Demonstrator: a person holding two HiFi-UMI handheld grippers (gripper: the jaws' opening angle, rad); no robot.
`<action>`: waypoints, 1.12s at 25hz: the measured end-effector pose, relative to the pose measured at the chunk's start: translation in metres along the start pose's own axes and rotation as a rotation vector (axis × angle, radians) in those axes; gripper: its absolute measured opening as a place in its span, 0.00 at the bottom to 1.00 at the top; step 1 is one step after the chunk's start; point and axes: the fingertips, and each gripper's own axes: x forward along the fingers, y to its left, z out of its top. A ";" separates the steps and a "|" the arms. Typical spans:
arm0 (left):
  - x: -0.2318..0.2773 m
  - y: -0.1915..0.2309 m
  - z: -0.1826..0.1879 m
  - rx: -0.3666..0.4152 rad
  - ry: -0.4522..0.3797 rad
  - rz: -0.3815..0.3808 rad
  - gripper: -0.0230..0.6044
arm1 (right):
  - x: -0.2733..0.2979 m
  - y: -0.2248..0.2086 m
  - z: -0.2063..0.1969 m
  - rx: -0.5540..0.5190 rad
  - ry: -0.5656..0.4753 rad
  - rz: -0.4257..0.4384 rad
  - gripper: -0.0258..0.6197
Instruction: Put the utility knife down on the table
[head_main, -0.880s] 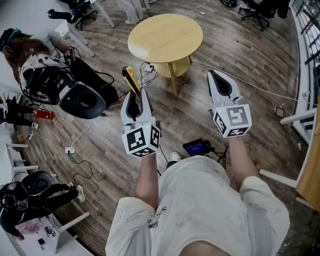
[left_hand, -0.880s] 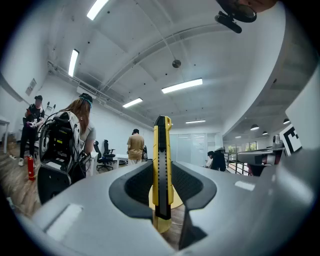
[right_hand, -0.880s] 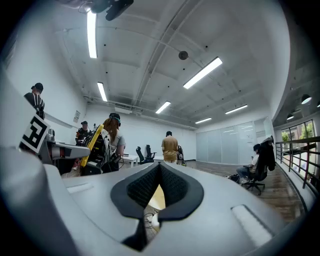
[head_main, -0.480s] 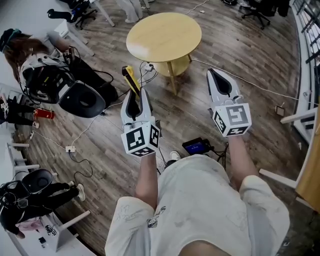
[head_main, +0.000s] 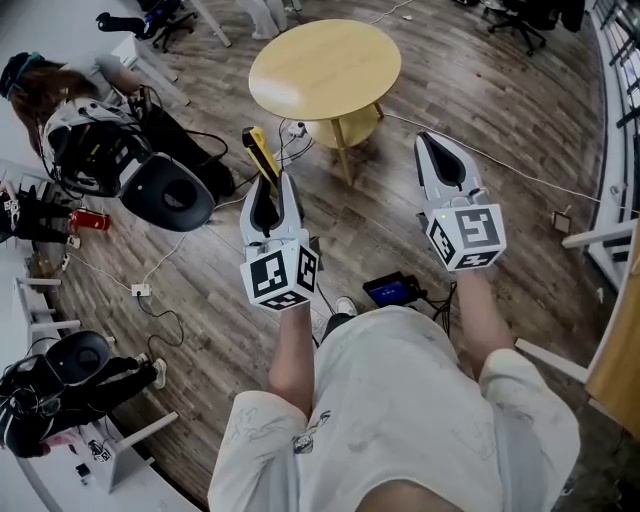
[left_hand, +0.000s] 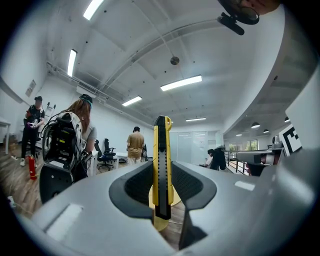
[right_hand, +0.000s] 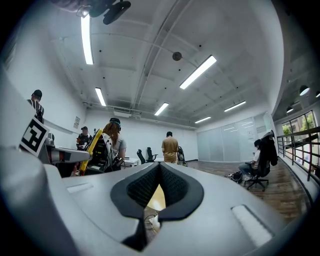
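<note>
A yellow and black utility knife (head_main: 261, 153) stands between the jaws of my left gripper (head_main: 268, 180), which is shut on its lower end. In the left gripper view the knife (left_hand: 161, 165) rises upright above the left gripper (left_hand: 161, 172), its tip pointing up. My right gripper (head_main: 427, 142) is held level at the right, shut and empty; its pads meet at the tip in the right gripper view (right_hand: 159, 166). The round light-wood table (head_main: 325, 62) stands ahead of both grippers on the wooden floor, and part of the table (right_hand: 155, 198) shows through the right jaws.
Cables (head_main: 500, 160) and a socket strip run across the floor below the table. At the left are a person with a backpack (head_main: 85, 150), a black round seat (head_main: 168, 200) and a red extinguisher (head_main: 85, 222). A railing (head_main: 610, 90) lines the right side.
The table has slid slightly up and left in the head view. Both grippers keep their pose, and the knife stays in the left jaws.
</note>
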 end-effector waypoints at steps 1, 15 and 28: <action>0.000 0.000 0.001 0.001 -0.001 0.003 0.25 | 0.000 0.000 -0.001 0.002 -0.001 0.003 0.05; 0.003 -0.004 0.007 -0.016 0.008 0.016 0.25 | 0.005 0.004 0.000 0.018 0.017 0.037 0.05; 0.024 0.002 -0.007 -0.044 0.001 -0.020 0.25 | 0.018 0.004 -0.008 -0.012 0.018 0.009 0.05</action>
